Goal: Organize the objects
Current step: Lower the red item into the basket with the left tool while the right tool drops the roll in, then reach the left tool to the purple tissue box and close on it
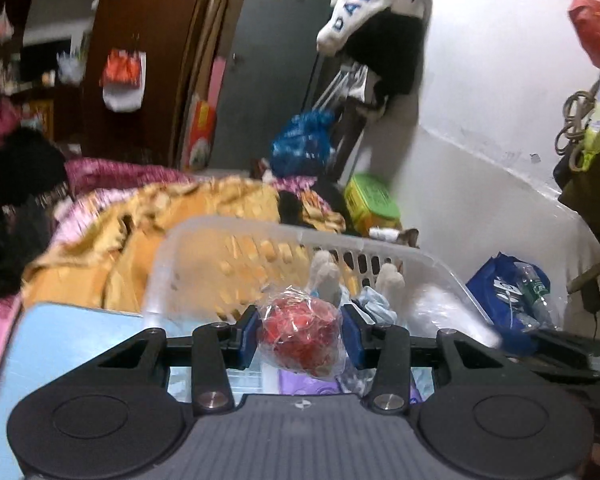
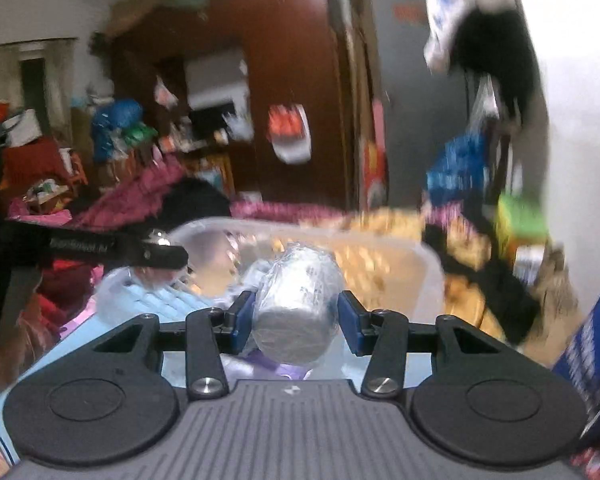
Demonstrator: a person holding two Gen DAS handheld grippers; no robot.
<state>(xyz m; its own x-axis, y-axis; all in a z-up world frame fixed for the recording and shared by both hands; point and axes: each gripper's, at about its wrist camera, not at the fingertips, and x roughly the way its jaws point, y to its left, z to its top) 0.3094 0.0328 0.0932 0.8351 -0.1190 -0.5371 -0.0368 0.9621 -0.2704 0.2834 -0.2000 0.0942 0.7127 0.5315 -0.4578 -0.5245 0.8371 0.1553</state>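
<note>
Two hand-held views look across a cluttered bed toward a clear plastic basket [image 1: 260, 248]. On the left, the left tool [image 1: 300, 334] is clenched on a red object wrapped in crinkly clear plastic [image 1: 300, 336], its blue pads pressing the wrap from both sides; the bundle hangs just in front of the basket's near rim, above a pale blue surface [image 1: 72, 344], probably so it can go into the basket. Inside the basket sit pale cloth items, and an orange patterned blanket [image 1: 148, 236] lies behind it, with a blue bag [image 1: 500, 292] on the right by the white wall. On the right, the right tool [image 2: 292, 320] grips a silvery cylinder in clear wrap [image 2: 296, 304], held end-on, likewise near the basket [image 2: 380, 248]. This view is blurred, so whether the cylinder is over the basket or short of it is unclear. The other tool's dark arm crosses at the left.
</note>
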